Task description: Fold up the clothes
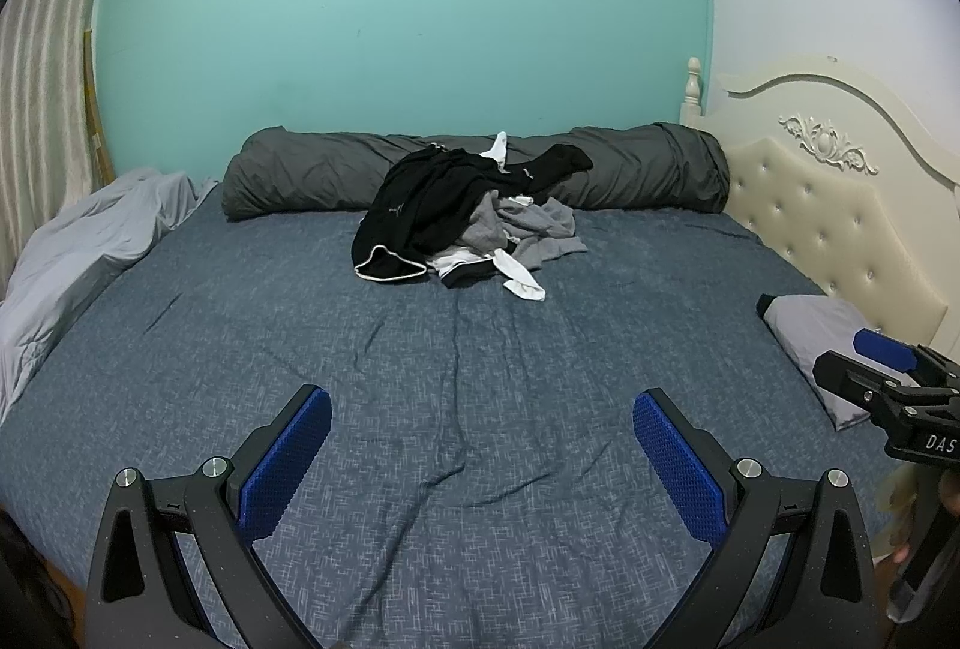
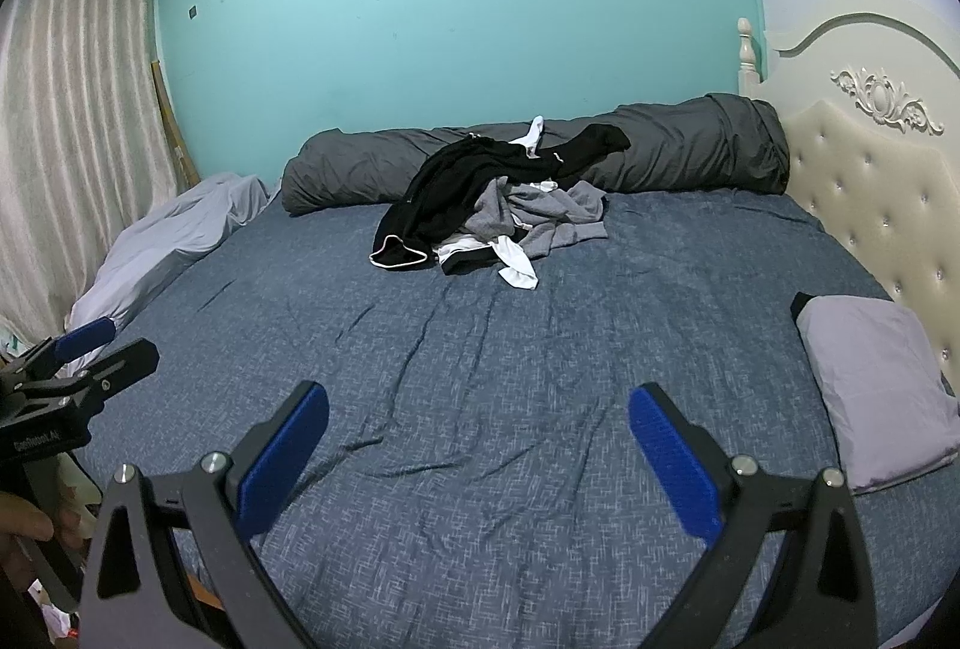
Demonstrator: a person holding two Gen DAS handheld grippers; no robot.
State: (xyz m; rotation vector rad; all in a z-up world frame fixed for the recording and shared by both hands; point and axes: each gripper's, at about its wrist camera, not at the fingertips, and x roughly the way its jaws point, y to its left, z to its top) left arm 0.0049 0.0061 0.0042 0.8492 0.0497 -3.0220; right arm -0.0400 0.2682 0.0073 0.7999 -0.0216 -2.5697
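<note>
Both grippers, left gripper (image 1: 482, 460) and right gripper (image 2: 479, 460), hover spread, empty; next, reach the clothes pile (image 1: 474, 214) on the bed (image 1: 420, 379).

A home bedroom: a wide bed (image 1: 480, 379) in a blue sheet, a cream tufted headboard (image 1: 840, 217) at right, a rolled grey duvet (image 1: 312, 175) against the far teal wall (image 1: 390, 19), curtains (image 2: 72, 109) at left.

We hold the left gripper (image 1: 482, 445) low over the bed (image 1: 480, 361), jaws spread wide and empty; the right gripper (image 2: 479, 445) hangs level beside it, likewise spread wide, nearer the bed's headboard end. Both face across the bed.
</note>
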